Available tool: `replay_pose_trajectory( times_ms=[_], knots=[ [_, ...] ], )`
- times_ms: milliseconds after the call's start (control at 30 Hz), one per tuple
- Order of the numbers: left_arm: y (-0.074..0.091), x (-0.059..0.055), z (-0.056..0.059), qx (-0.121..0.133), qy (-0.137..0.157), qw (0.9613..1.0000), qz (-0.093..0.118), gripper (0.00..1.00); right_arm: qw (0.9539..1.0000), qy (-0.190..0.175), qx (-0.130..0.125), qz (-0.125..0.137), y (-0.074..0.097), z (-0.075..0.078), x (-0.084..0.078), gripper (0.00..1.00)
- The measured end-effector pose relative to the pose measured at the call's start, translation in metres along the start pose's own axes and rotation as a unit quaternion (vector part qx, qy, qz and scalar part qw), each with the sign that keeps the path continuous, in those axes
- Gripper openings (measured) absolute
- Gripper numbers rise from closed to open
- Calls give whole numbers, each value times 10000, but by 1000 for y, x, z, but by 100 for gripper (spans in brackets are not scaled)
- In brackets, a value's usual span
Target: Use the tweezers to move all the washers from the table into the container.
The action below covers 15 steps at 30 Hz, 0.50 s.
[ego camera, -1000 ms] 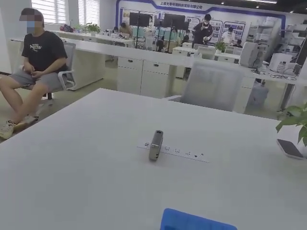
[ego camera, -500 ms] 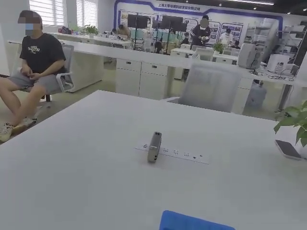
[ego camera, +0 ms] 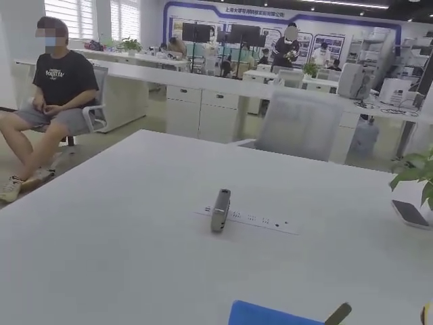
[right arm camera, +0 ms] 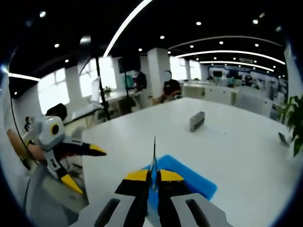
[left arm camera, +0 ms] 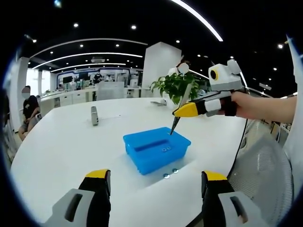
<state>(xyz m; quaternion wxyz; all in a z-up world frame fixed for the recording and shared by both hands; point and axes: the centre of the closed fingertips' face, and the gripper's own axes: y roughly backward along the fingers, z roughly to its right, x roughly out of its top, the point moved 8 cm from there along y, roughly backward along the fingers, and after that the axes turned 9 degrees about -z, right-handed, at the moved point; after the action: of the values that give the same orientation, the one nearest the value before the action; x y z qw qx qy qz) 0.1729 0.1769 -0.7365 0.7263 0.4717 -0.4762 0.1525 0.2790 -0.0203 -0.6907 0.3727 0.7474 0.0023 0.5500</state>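
Two washers [left arm camera: 166,176] are seen in the left gripper view lying on the white surface [left arm camera: 66,142], close to each other and just beside the near wall of the blue container [left arm camera: 142,161], at about 5 o'clock from it. Two more washers are seen inside the container, on its floor toward the 3 o'clock side. The tweezers [left arm camera: 174,124] are held tilted over the container, with the tip pointed down above its 1 o'clock corner; whether the tip touches anything cannot be told. They are pinched by the right gripper [left arm camera: 182,111], which enters from 3 o'clock with a hand behind it. In the right gripper view the jaws of this gripper are pressed together on the tweezers, whose thin point rises toward 12 o'clock above the container. The left gripper [left arm camera: 156,177] is placed low, at 6 o'clock from the container, and its jaws are spread wide with nothing between them. A grey device [left arm camera: 94,115] is stood on the surface at 10 o'clock from the container, well apart from it. In the head view this device is seen touching a flat power strip [ego camera: 260,220], and a phone [ego camera: 409,213] is laid at 3 o'clock under the leaves of a plant [ego camera: 414,172]. Beyond the surface an office chair [ego camera: 301,122] is found at 12 o'clock and a seated person [ego camera: 57,81] at 10 o'clock.
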Motion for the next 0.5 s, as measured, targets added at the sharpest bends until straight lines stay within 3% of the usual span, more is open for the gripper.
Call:
replay_pose_trajectory(
  times_ms=[167,333,500],
  knots=[
    [0,-1,-2,5,82,10000,4,80,9989,-305,-320,-125,-8,12,-4,2],
    [-1,-1,2,-60,-35,10000,-37,80,9968,-655,-430,-136,-16,21,-8,3],
    [2,1,1,168,-170,9997,57,83,9945,-745,-692,-233,-22,19,-11,3]
  ],
)
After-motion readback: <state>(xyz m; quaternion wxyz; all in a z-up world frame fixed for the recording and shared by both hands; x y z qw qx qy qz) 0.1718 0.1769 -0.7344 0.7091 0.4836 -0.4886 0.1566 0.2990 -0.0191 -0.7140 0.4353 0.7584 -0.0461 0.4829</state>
